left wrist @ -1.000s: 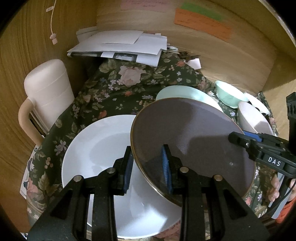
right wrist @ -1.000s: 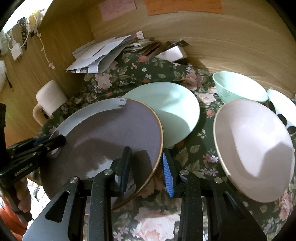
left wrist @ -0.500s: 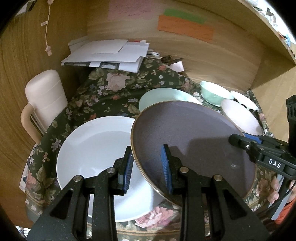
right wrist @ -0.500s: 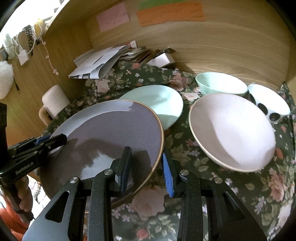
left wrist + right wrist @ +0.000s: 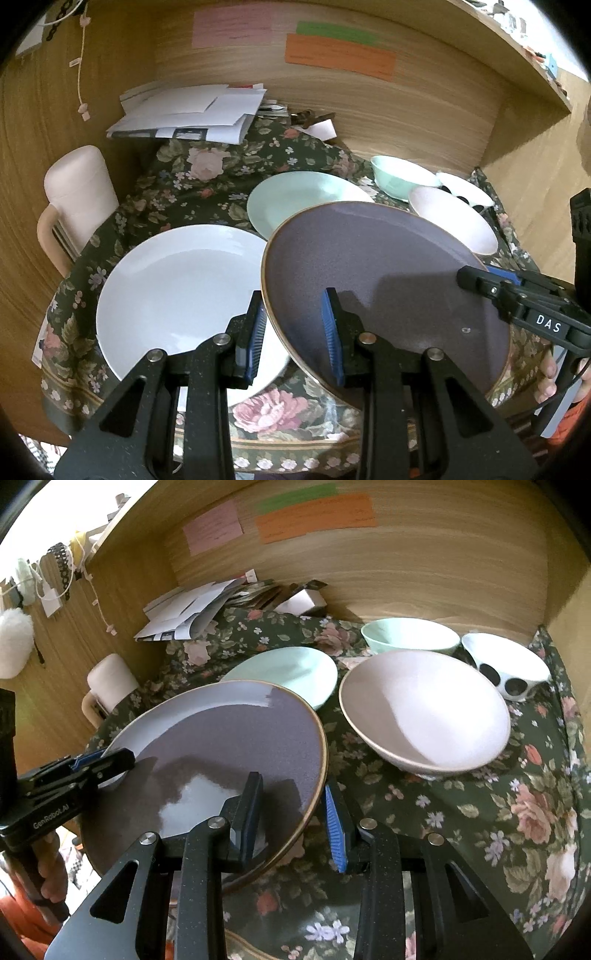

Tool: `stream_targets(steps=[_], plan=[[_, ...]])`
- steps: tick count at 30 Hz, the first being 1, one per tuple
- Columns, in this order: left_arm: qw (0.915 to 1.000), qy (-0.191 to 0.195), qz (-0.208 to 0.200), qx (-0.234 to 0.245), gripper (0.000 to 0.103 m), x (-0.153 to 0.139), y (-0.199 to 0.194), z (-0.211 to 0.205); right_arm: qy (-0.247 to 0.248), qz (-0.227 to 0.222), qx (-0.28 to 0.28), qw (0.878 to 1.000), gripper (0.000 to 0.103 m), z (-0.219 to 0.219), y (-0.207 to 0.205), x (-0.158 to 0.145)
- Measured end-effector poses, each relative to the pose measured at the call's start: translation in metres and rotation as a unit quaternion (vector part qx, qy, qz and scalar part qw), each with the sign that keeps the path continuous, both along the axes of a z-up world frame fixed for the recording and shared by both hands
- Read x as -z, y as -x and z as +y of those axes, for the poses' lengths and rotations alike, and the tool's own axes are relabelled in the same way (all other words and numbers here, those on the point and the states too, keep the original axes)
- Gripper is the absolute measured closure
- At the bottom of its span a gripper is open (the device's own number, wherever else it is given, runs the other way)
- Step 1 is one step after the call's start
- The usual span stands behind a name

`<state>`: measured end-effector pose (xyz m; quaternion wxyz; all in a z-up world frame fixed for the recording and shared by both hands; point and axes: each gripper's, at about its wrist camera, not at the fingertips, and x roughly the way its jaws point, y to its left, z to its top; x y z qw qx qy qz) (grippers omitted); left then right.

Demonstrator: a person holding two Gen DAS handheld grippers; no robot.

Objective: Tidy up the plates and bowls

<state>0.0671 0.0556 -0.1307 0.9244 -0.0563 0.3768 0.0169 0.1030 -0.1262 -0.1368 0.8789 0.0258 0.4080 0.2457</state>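
Observation:
Both grippers hold a grey-purple plate [image 5: 384,273] with a brown rim, lifted above the table. My left gripper [image 5: 295,328] is shut on its left rim. My right gripper [image 5: 295,812] is shut on its right rim; the plate also shows in the right wrist view [image 5: 221,753]. A white plate [image 5: 177,291] lies on the floral cloth to the left, partly under the held plate. A mint plate [image 5: 295,203] lies behind. A large pale pink bowl [image 5: 424,709], a mint bowl [image 5: 410,637] and a white bowl with black dots [image 5: 506,664] stand at the right.
A pink mug [image 5: 77,192] stands at the left edge. A pile of papers [image 5: 192,110] lies at the back left. Wooden walls [image 5: 406,107] enclose the table on the back and both sides. The floral cloth [image 5: 498,812] covers the table.
Both grippers have raised the grey-purple plate and drawn it back toward the front edge. More of the table and back wall is in view.

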Motion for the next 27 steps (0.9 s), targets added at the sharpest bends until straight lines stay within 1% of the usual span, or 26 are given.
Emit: stream_targets(steps=[7,16,27], plan=[[1.0000,0.002,0.007,0.006,0.073,0.006,0.004,-0.009,-0.002,0.005,0.007,1.000,0.073,-0.013,0.009,0.005],[0.9995,0.013,0.023,0.017,0.073,0.021,0.005,-0.022,-0.002,0.017,0.022,1.000,0.073,-0.029,0.014,0.014],[0.9983,0.018,0.047,0.030,0.073,0.040,-0.005,-0.039,-0.001,0.038,0.043,0.998,0.073,-0.044,0.013,0.029]])
